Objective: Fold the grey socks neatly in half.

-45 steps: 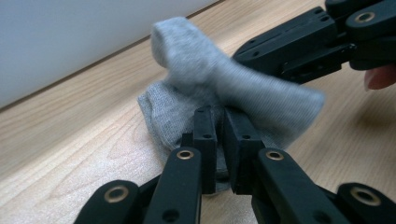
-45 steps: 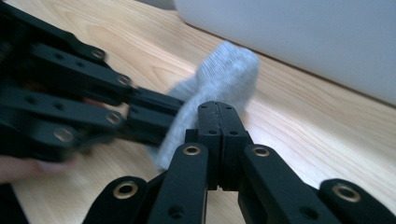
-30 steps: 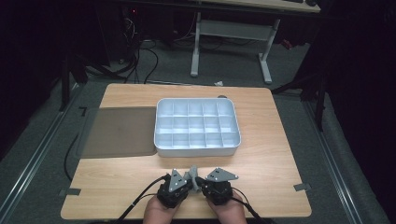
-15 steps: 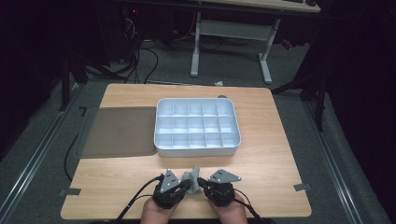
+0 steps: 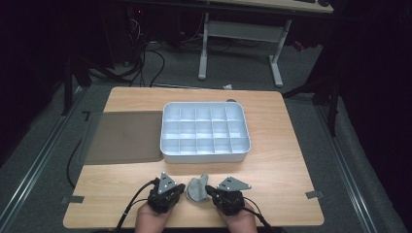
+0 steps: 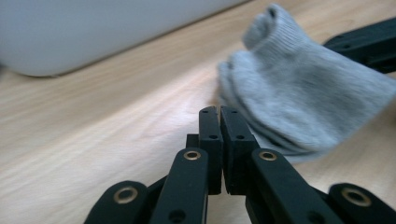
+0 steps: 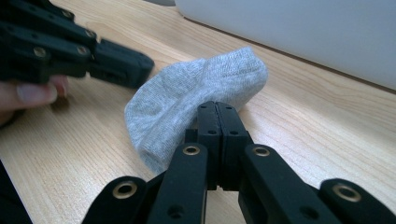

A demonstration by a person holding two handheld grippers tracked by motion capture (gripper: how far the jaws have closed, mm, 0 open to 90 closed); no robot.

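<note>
A: Start at the left of the table. What lies there?

B: A dark grey mat lies flat at the left edge. Its right edge is just beside the white compartment tray, which stands at mid-table. The tray is a grid of small cells, and none is seen to hold anything.

A: Position of the left gripper?

B: It is near the front edge, in front of the tray and well apart from it. In the left gripper view the jaws stand together, tip to tip, with nothing between them. They have just been closing. The tips sit just left of the sock and do not grip it.

A: Where is the sock?

B: The grey sock lies crumpled on the bare wood between the two grippers, in front of the tray's near wall. In the left gripper view the sock is to the right of the jaw tips, with the tray wall blurred behind.

A: And the right gripper?

B: It is just right of the sock. In the right gripper view its jaws are pressed together. The sock lies directly behind and left of the tips. Whether fabric is pinched cannot be told. The left gripper's black jaws enter from the upper left, against the sock's far side.

A: Any obstruction?

B: A trailing cable runs off the front edge from the left gripper.
</note>
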